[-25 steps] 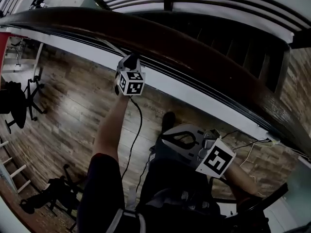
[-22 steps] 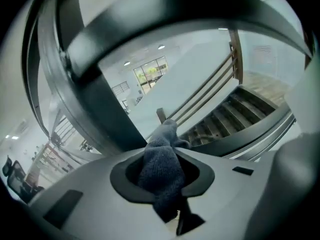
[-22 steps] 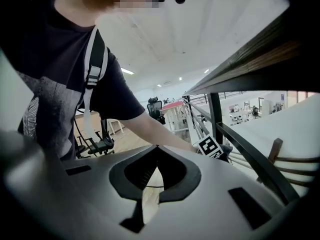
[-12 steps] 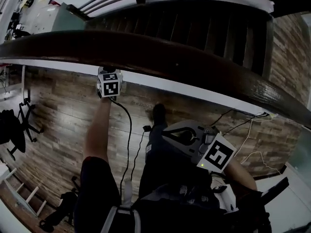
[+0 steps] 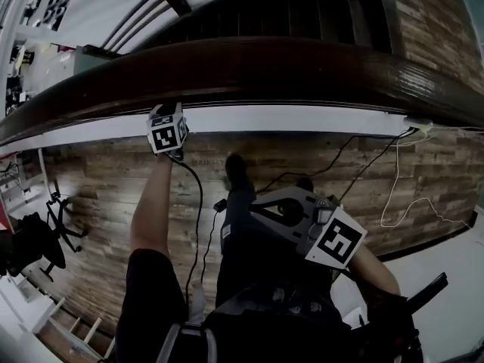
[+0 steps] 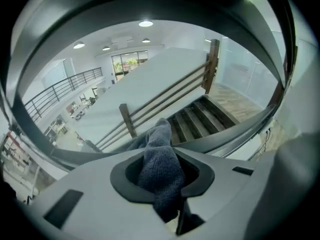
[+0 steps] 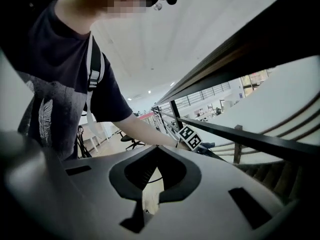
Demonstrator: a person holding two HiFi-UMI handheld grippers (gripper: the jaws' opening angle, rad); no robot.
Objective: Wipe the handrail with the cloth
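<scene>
A dark wooden handrail (image 5: 302, 70) arcs across the top of the head view. My left gripper (image 5: 168, 113) is up against its near side, just above the white ledge, with its marker cube facing me. In the left gripper view it (image 6: 165, 184) is shut on a grey-blue cloth (image 6: 161, 164), which bunches out toward the handrail (image 6: 235, 131). My right gripper (image 5: 261, 212) hangs low by my body, away from the rail. Its jaws (image 7: 150, 201) are shut with nothing between them. The right gripper view shows the left gripper's cube (image 7: 190, 137) at the handrail (image 7: 250, 41).
Dark stair treads (image 5: 302, 13) drop away beyond the rail. A white ledge (image 5: 318, 118) runs below it. Cables (image 5: 393, 195) and a white power strip (image 5: 417, 123) lie on the wooden floor. An office chair (image 5: 30, 240) stands at the left.
The head view has swung, so the handrail now lies more level across the picture. My left gripper stays against the rail with the cloth. The right gripper has hardly moved.
</scene>
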